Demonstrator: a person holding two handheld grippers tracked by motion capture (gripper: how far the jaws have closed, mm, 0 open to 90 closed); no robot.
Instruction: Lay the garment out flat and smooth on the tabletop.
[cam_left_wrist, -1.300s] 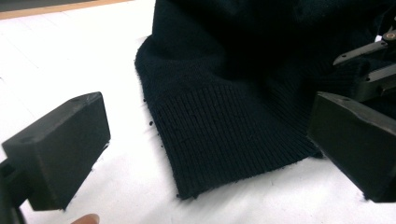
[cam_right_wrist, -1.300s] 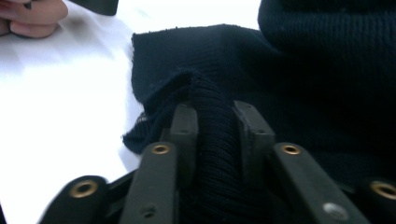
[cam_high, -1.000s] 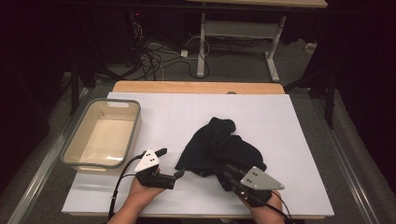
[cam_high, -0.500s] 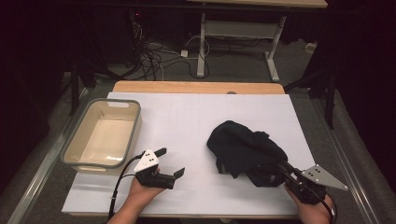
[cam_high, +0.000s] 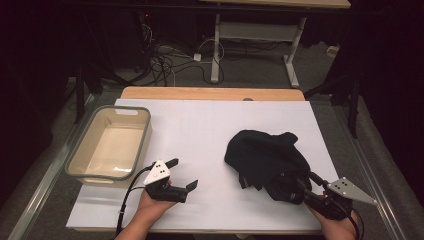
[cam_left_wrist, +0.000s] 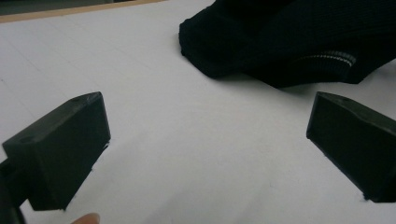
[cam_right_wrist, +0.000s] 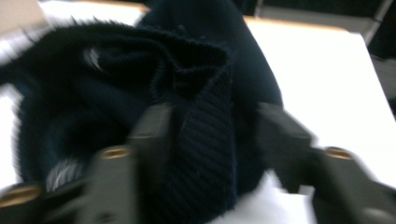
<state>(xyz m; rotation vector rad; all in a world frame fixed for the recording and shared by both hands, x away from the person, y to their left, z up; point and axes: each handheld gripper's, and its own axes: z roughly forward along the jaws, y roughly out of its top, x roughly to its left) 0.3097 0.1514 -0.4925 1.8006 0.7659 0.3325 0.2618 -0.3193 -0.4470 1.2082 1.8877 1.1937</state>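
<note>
Looking down in the high view: finds the dark knit garment (cam_high: 262, 152) hauled from the lower middle of the white table (cam_high: 200, 125) to the lower right, well apart from the beige tub (cam_high: 82, 167) at left. Shows the right gripper (cam_high: 296, 184) at the frame's lower right, nose in the near edge of the heap, and its jaws have just been opening with fabric between them. Reads as a drag just ended and a release under way, so probably repositioning done and a fresh grip due. Puts the garment's long axis on a diagonal, upper left to lower right, with the pulled end pointing at the right gripper. Shows the left gripper (cam_high: 182, 174) low and left of centre, spread wide, empty, parked on bare table.

Turning to the left gripper view: confirms the left gripper (cam_left_wrist: 208, 140) wide apart over plain white surface, nothing between the jaws. Places the garment (cam_left_wrist: 289, 32) in the upper right, clear of both jaws, a pale striped trim (cam_left_wrist: 327, 58) on its near edge.

Turning to the right gripper view, blurred: shows the right gripper (cam_right_wrist: 215, 135) parted about halfway, a ribbed fold (cam_right_wrist: 205, 154) of the garment (cam_right_wrist: 196, 74) standing between the jaws, no longer squeezed from both sides. Runs the ribbing up the frame, away from the jaws.
</note>
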